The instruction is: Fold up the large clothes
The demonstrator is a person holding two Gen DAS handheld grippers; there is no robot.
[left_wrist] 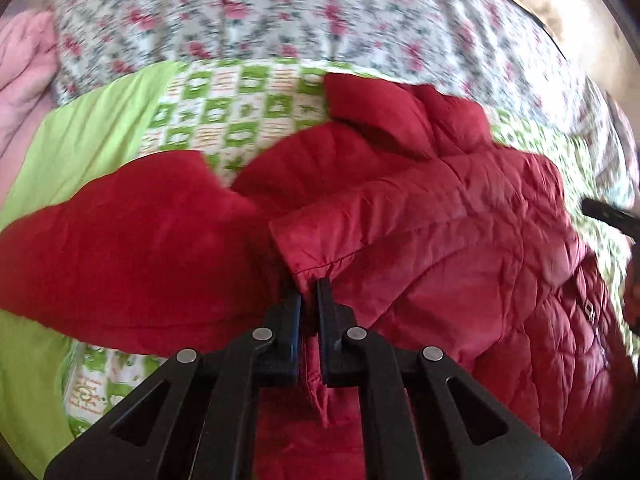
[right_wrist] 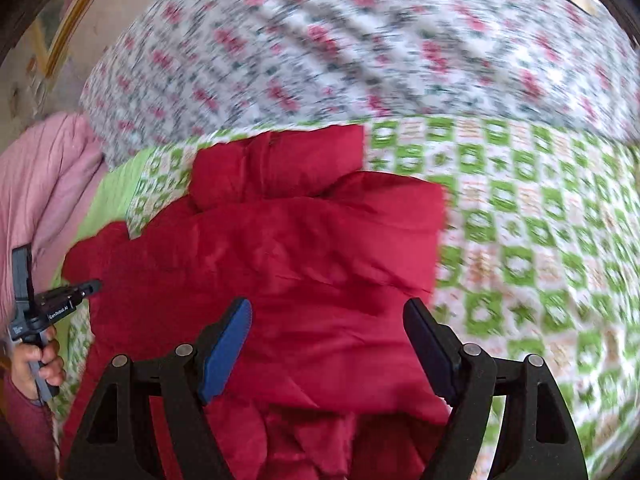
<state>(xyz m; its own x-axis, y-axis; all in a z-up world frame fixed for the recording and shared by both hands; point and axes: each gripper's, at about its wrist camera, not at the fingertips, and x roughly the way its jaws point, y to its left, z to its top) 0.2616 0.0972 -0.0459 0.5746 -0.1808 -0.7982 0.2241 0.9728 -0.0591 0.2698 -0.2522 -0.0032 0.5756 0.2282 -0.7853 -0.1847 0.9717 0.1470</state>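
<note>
Where the left gripper (left_wrist: pixel 309 286) is clenched on a hem edge of the red quilted jacket (left_wrist: pixel 420 220), the fold has only begun; the right gripper (right_wrist: pixel 328 312) hovers released above the jacket's middle, holding nothing; the jacket lies rumpled on the green checked blanket (right_wrist: pixel 520 220), one sleeve (left_wrist: pixel 120 240) splayed left, the hood (right_wrist: pixel 276 160) bunched behind; sleeves and body, I judge, remain unfolded.

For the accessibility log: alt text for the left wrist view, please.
The left gripper has its jaws shut on a hem edge of a red quilted jacket, which lies crumpled on a green-and-white patterned sheet. A floral cover lies beyond.
</note>
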